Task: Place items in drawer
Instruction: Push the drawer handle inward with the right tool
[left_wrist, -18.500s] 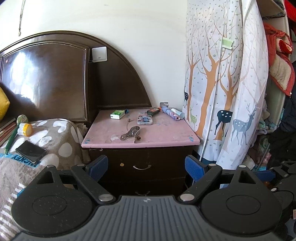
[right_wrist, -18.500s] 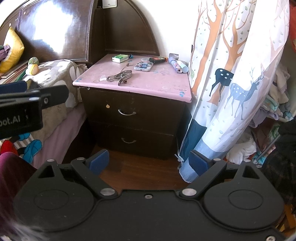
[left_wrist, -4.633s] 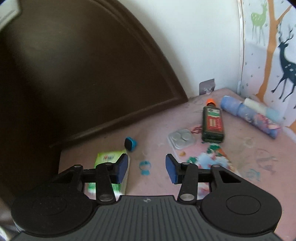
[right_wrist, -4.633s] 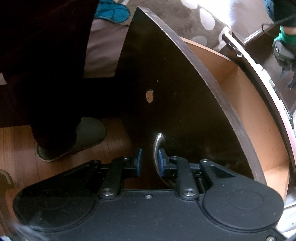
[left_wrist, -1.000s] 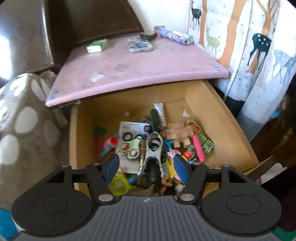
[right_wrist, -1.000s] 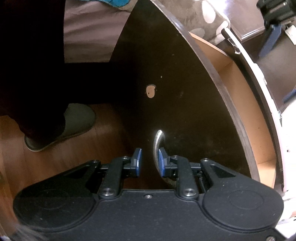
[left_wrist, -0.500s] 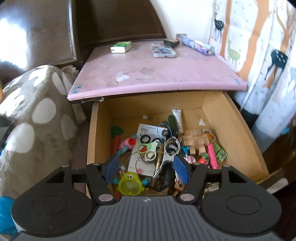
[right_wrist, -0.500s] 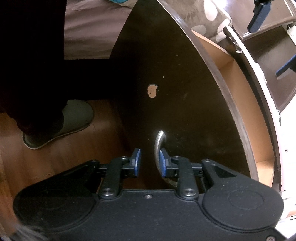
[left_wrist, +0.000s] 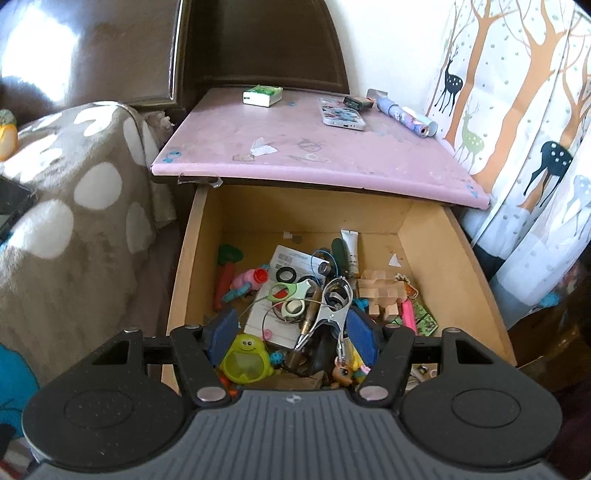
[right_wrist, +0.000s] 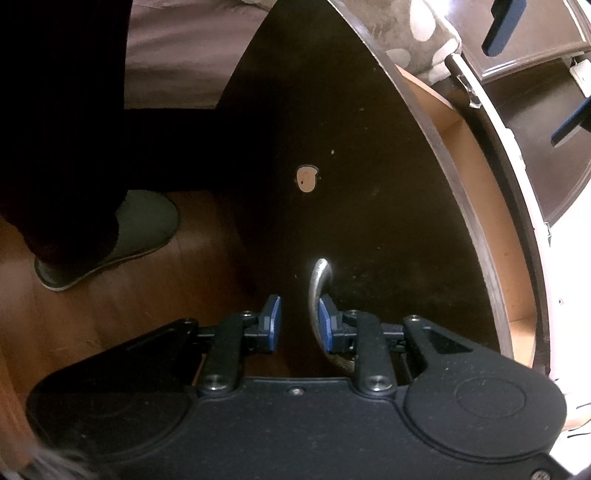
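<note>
The nightstand's top drawer (left_wrist: 461, 266) stands pulled out, full of small toys and tools. A metal spring clamp (left_wrist: 330, 310) lies on the heap inside. My left gripper (left_wrist: 291, 330) hovers open above the drawer's front part, its pads clear of the clamp. On the pink nightstand top (left_wrist: 295, 155) lie a green box (left_wrist: 262, 95), a phone case (left_wrist: 341, 115), a dark tube (left_wrist: 356, 101) and a rolled sheet (left_wrist: 404, 116). My right gripper (right_wrist: 298, 323) straddles the drawer's metal handle (right_wrist: 317, 280). The handle rests by the right pad, with a gap to the left pad.
A spotted grey blanket (left_wrist: 74, 184) on the bed lies left of the nightstand. A deer-print curtain (left_wrist: 517, 110) hangs to its right. A person's slippered foot (right_wrist: 122, 236) stands on the wooden floor left of the dark drawer front (right_wrist: 369, 184).
The left gripper has slid sideways over the drawer and rolled, so the nightstand now looks squarer. The clamp stays in the drawer. The right gripper's gap has widened slightly.
</note>
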